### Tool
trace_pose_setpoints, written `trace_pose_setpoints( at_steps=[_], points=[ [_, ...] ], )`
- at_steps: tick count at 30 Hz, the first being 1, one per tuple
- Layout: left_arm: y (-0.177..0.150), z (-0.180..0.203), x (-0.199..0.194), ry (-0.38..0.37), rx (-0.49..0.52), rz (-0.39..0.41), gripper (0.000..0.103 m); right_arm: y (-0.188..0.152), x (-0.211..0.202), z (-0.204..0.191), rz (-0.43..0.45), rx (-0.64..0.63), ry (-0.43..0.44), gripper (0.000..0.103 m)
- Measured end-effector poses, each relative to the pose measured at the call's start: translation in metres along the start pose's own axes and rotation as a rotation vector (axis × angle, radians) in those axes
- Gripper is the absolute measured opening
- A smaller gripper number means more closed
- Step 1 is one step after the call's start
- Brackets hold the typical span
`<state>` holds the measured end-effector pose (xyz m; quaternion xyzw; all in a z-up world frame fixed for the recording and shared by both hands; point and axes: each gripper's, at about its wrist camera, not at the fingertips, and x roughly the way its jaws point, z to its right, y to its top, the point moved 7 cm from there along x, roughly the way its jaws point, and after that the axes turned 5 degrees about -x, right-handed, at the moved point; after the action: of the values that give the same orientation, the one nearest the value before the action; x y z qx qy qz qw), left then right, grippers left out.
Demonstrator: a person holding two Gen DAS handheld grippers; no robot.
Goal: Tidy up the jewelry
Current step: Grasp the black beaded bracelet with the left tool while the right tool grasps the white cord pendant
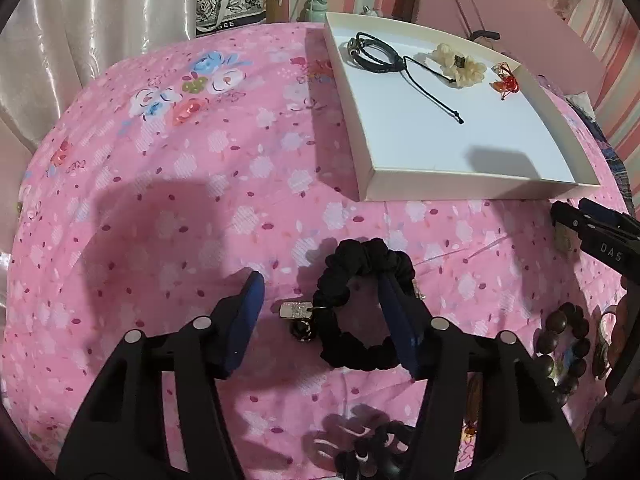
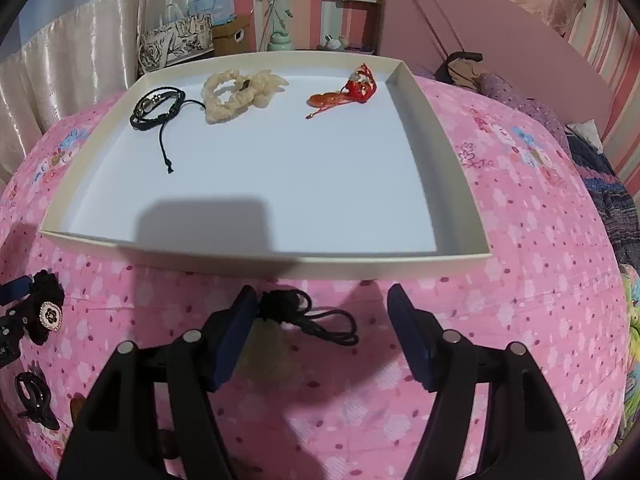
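Left hand-held gripper (image 1: 320, 316), lower centre of frame: jaws apart, straddling a black fabric scrunchie with a silver tag charm (image 1: 362, 304) on the pink floral bedspread (image 1: 180, 200); right pad inside the loop, no squeeze evident. Right hand-held gripper (image 2: 322, 334): jaws apart over a black cord with a pale pendant (image 2: 304, 318); contact cannot be confirmed. Beyond, upper frame, a shallow white cardboard tray (image 2: 260, 266) holds a black braided bracelet (image 2: 158, 112), cream scrunchie (image 2: 236, 94) and red ornament (image 2: 352, 88).

A pink flowered bedspread (image 2: 520, 240) covered the bed — behind it hung a shiny white curtain (image 1: 100, 20), beside a rose-printed bag (image 1: 230, 0).
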<state>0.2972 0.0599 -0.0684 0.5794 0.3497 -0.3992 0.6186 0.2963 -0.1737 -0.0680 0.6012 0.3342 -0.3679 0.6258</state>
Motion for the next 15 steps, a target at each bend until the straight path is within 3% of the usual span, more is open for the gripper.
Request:
trace_pose_setpoints(
  at_steps=[3,7,9,11,15],
  points=[
    [0.0016,0.0011,0.0013,0.002,0.000,0.004,0.055,-0.0008,0.0035,-0.0022,-0.006,0.015,0.043,0.051],
    [0.0027,-0.0019,0.0023,0.017,-0.012,0.015,0.040,-0.0002,0.0032,-0.0032,0.000,0.014,0.052,0.039],
    [0.0040,-0.0037,0.0020,0.013,-0.027,0.020,0.030,0.0000,0.0029,-0.0042,0.003,0.014,0.060,0.028],
    [0.0047,-0.0045,0.0020,0.012,-0.032,0.024,0.019,0.0000,0.0027,-0.0050,0.006,0.008,0.059,0.027],
    [0.0042,-0.0022,0.0015,0.022,-0.022,0.038,0.011,-0.0011,0.0014,-0.0057,0.017,-0.006,0.051,0.024]
  ],
)
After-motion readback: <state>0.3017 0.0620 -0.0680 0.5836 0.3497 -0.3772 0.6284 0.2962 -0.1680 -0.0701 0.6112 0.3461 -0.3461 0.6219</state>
